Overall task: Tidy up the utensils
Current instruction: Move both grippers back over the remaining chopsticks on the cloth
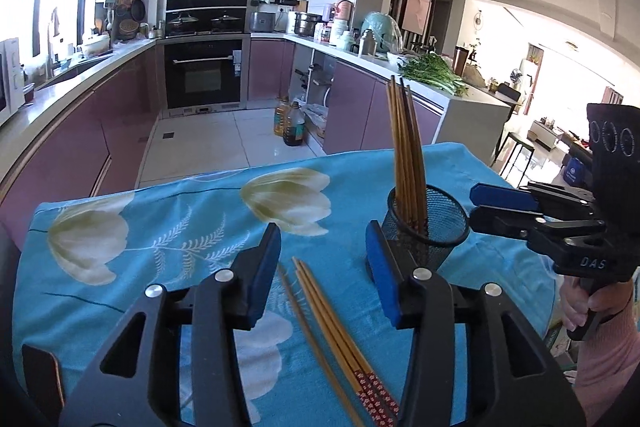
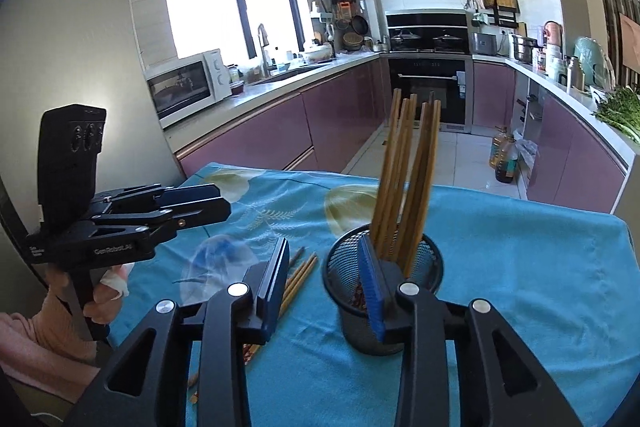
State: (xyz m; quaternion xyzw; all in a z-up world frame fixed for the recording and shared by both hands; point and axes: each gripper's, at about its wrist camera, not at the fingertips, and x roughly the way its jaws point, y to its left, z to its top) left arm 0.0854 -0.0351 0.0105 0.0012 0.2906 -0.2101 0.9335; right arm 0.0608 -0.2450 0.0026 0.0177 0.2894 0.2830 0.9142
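A black mesh cup [image 1: 434, 223] stands on the blue flowered tablecloth [image 1: 180, 227] with several wooden chopsticks [image 1: 406, 155] upright in it. A few more chopsticks [image 1: 332, 327] with red patterned ends lie flat on the cloth. My left gripper [image 1: 324, 267] is open and empty, hovering over the lying chopsticks, left of the cup. My right gripper [image 2: 326, 283] is open and empty, just above the near left of the cup [image 2: 384, 291], whose chopsticks [image 2: 404, 179] rise in front. The lying chopsticks [image 2: 300, 275] show behind its left finger. Each gripper shows in the other's view: the right [image 1: 504, 207], the left [image 2: 192, 207].
The table's far edge [image 1: 240, 171] drops to the kitchen floor, with oil bottles [image 1: 290, 123] beyond. Purple cabinets and counters run along both sides. Greens [image 1: 432, 73] lie on the right counter. A microwave [image 2: 188, 87] sits on the left counter.
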